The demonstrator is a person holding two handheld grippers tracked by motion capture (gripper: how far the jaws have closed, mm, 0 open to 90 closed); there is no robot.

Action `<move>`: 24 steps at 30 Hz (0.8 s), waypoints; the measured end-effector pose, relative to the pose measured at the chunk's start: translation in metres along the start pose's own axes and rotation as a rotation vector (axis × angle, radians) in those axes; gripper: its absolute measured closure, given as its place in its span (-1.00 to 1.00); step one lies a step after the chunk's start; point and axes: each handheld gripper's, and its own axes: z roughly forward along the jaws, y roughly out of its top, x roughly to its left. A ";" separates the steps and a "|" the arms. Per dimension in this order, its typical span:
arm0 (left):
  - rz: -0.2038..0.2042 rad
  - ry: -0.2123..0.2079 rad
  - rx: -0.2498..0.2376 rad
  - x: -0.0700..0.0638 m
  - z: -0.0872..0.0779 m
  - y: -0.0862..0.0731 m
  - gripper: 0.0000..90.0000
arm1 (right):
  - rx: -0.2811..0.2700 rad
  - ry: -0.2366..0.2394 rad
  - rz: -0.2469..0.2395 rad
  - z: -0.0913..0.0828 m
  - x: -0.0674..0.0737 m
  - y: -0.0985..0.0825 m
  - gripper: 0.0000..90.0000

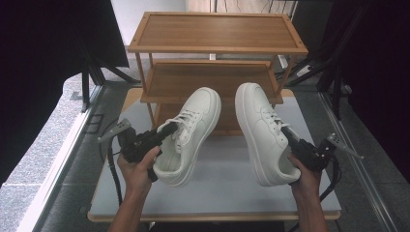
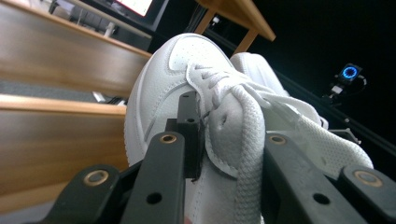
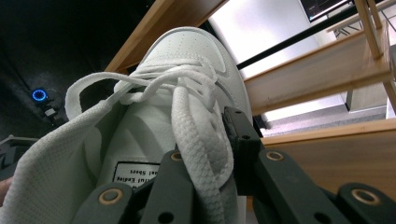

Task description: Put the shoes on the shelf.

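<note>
Two white lace-up sneakers hang in the air above the table, toes pointing toward the rack. My left gripper (image 1: 167, 129) is shut on the left sneaker (image 1: 193, 130), at the laced edge of its opening. In the left gripper view the black jaws of my left gripper (image 2: 229, 140) pinch the left sneaker (image 2: 163, 84) by that padded edge and a lace. My right gripper (image 1: 286, 132) is shut on the right sneaker (image 1: 258, 128), which is tilted onto its side. In the right gripper view my right gripper (image 3: 205, 158) clamps the eyelet flap and laces of the right sneaker (image 3: 187, 51).
A three-tier wooden shoe rack (image 1: 217, 31) stands at the far end of the grey table (image 1: 217, 193); its shelves hold nothing. Dark curtains and stand legs flank the table. A camera with a blue ring light (image 2: 349, 72) sits off to the side.
</note>
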 end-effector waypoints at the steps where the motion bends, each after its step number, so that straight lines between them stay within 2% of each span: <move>1: -0.007 -0.008 -0.002 0.000 0.003 0.002 0.73 | 0.002 -0.002 -0.006 0.001 0.000 0.002 0.80; 3: -0.037 -0.028 -0.004 0.000 0.010 0.008 0.73 | 0.001 -0.011 -0.016 0.005 0.004 0.009 0.80; 7: -0.034 -0.023 -0.012 0.001 0.016 0.012 0.73 | 0.008 -0.027 -0.035 0.010 0.007 0.017 0.78; 12: -0.069 -0.017 -0.024 0.006 0.027 0.019 0.73 | 0.015 -0.046 -0.053 0.021 0.011 0.031 0.78; 16: -0.058 -0.011 -0.021 0.008 0.034 0.024 0.72 | 0.017 -0.051 -0.054 0.030 0.012 0.038 0.78; 22: -0.098 -0.015 -0.024 0.014 0.048 0.033 0.72 | 0.029 -0.073 -0.052 0.043 0.014 0.047 0.78; 23: -0.098 -0.016 -0.027 0.015 0.050 0.034 0.72 | 0.029 -0.073 -0.052 0.043 0.014 0.047 0.78; 24: -0.081 -0.011 -0.028 0.015 0.053 0.038 0.73 | 0.036 -0.079 -0.058 0.048 0.016 0.051 0.78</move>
